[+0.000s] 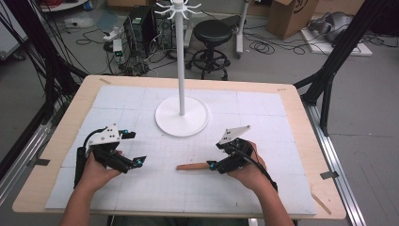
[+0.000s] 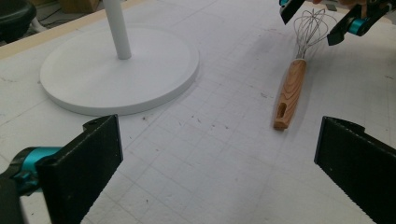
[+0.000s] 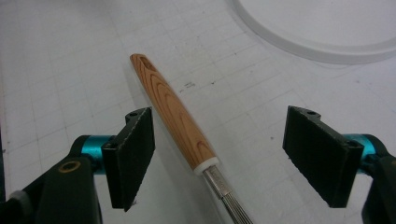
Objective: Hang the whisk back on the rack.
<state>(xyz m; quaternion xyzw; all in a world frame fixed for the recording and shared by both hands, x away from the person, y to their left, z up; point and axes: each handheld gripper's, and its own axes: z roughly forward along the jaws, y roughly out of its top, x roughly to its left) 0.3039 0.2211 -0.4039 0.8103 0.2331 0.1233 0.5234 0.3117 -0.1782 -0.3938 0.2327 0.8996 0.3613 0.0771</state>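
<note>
The right hand-held gripper (image 3: 219,158) has its jaws apart, straddling the whisk (image 3: 180,119) where wooden handle meets wire, pads not yet pressing. The whisk lies flat on the tabletop (image 1: 291,101), near the white stand's base (image 1: 181,122). The left hand-held gripper (image 2: 217,163) stands wide open, holding nothing.

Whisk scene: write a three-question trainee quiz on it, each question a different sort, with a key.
1. True or false: the right gripper has clamped the whisk.
2. The whisk's handle is made of: A) steel B) wood C) plastic.
3. Fill in: the white stand has a ____ base.

Key:
1. False. In the right gripper view the jaws stand either side of the whisk near the handle-wire joint, with gaps on both sides.
2. B. The grain shows plainly.
3. Round. It sits on the mat beyond both grippers; the left gripper is open over bare mat.
</note>
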